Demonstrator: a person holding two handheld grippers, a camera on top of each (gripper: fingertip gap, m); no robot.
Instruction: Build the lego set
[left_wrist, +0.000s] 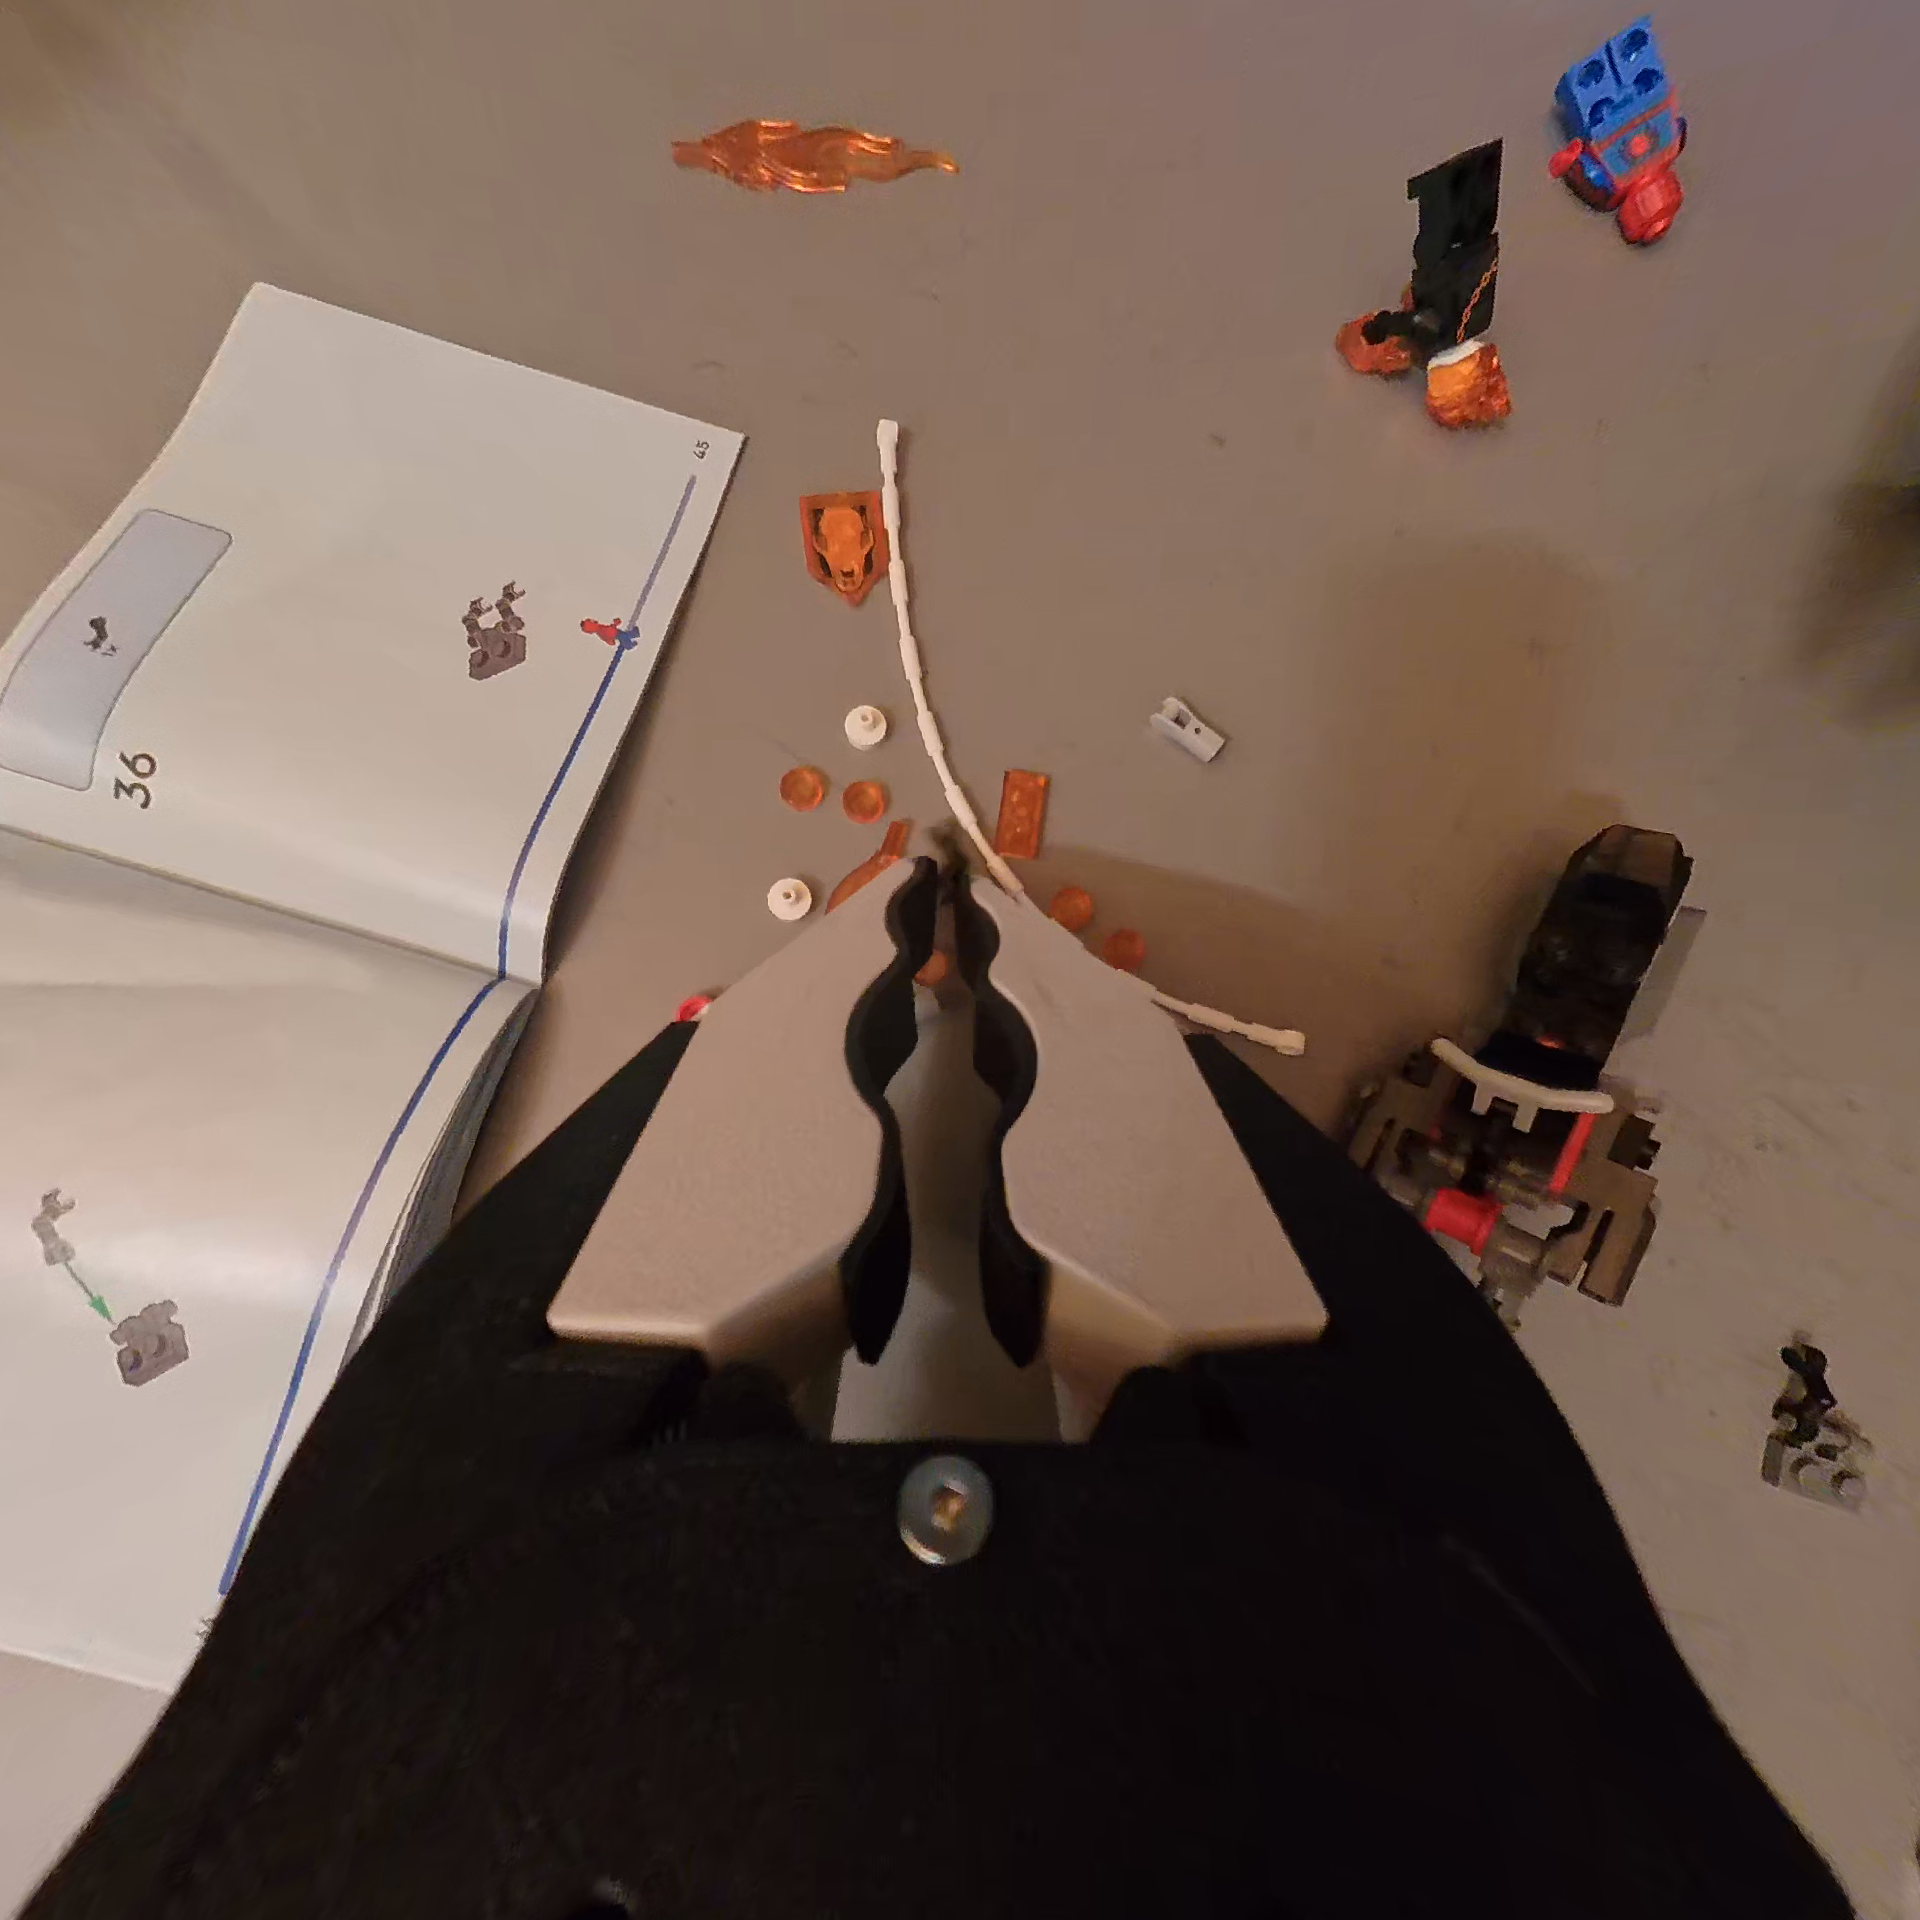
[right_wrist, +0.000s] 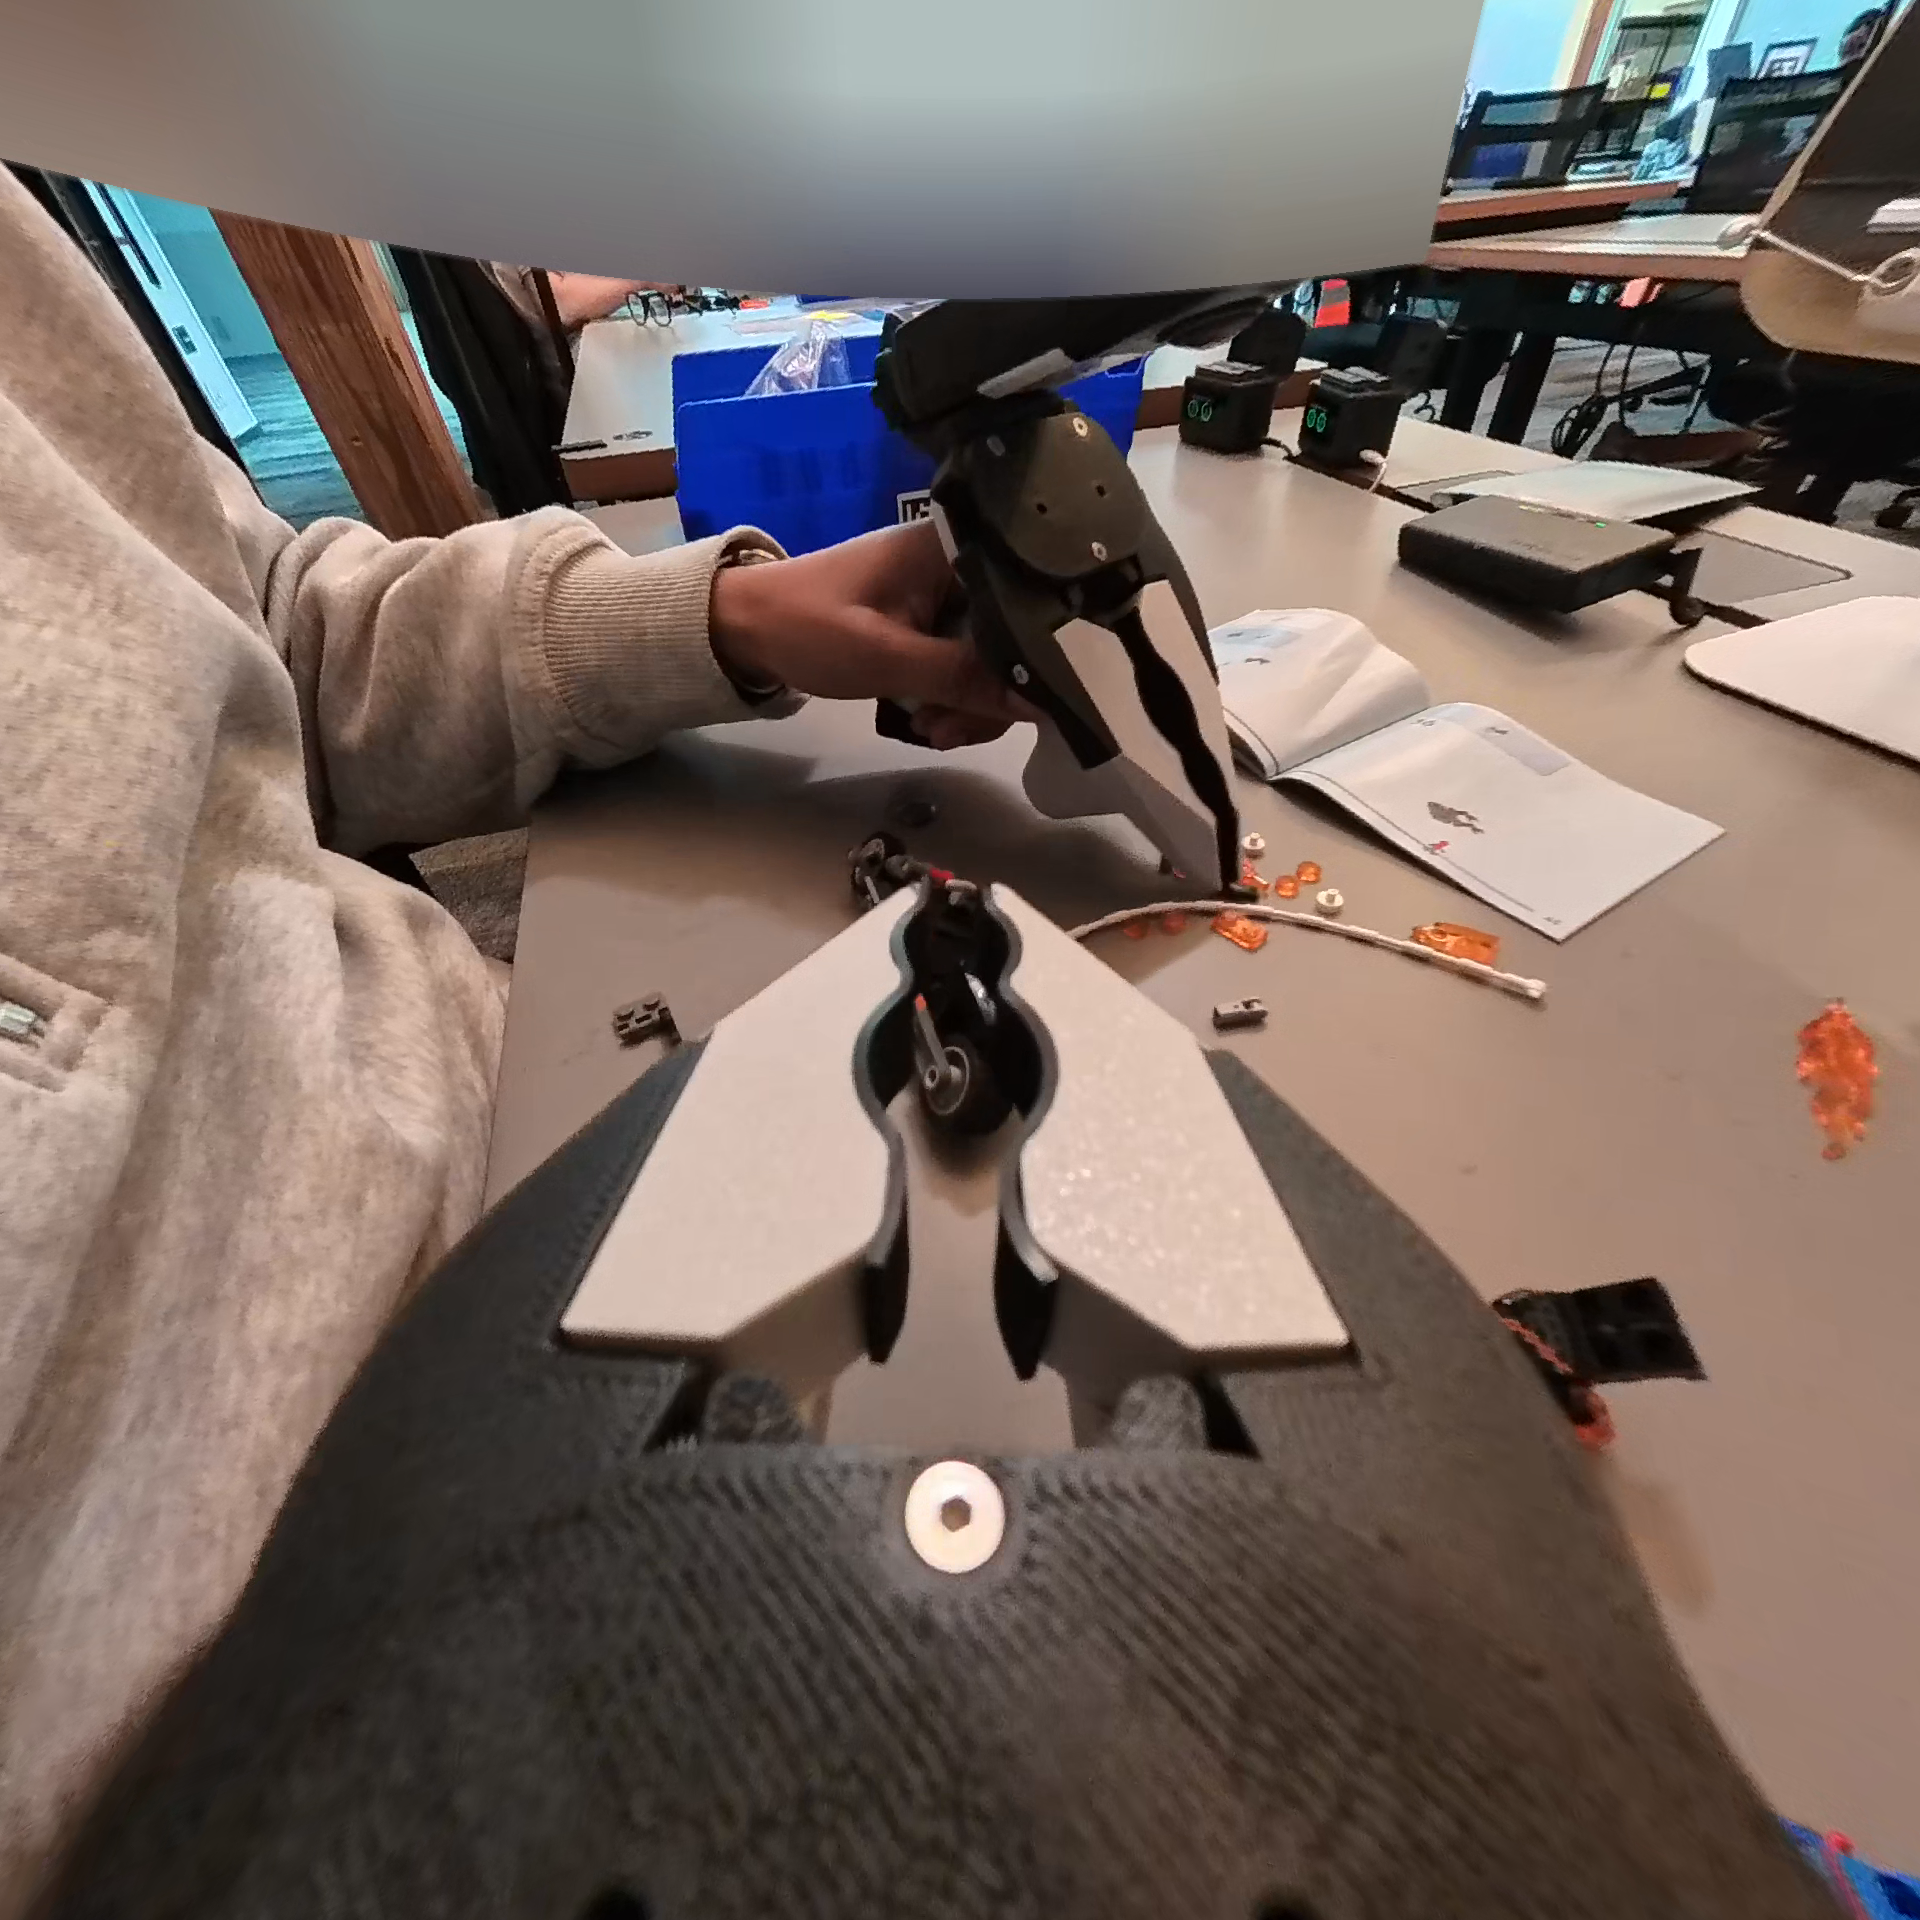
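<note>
My left gripper (left_wrist: 940, 873) is shut with its tips down on the table among loose parts, pinching a small black piece (left_wrist: 948, 840). The right wrist view shows it (right_wrist: 1205, 878) held in a hand, tip on that black piece (right_wrist: 1244, 891). Around it lie orange round studs (left_wrist: 802, 788), a white segmented flexible rod (left_wrist: 914, 644) and an orange shield tile (left_wrist: 844, 540). My right gripper (right_wrist: 951, 904) is shut around the dark grey wheeled lego model (right_wrist: 951, 1081), which also shows in the left wrist view (left_wrist: 1527, 1143).
An open instruction booklet (left_wrist: 312, 623) lies left. An orange flame piece (left_wrist: 810, 156), a black figure (left_wrist: 1455, 260) and a blue-red figure (left_wrist: 1621, 125) stand farther out. A small grey clip (left_wrist: 1188, 727) lies nearby. A blue bin (right_wrist: 769, 457) stands behind the sleeve; the table edge (right_wrist: 509, 1039) is close. One gripper's finger ends stand about 15 centimeters off the other's. My left gripper is the nearer one to the white segmented flexible rod (left_wrist: 914, 644): about 5 centimeters, against 15 centimeters. It is also in sight in the right wrist view (right_wrist: 1378, 939). The right gripper is farther from the orange shield tile (left_wrist: 844, 540), some 20 centimeters, than the left, some 7 centimeters. Look for it in the right wrist view (right_wrist: 1465, 943) too.
</note>
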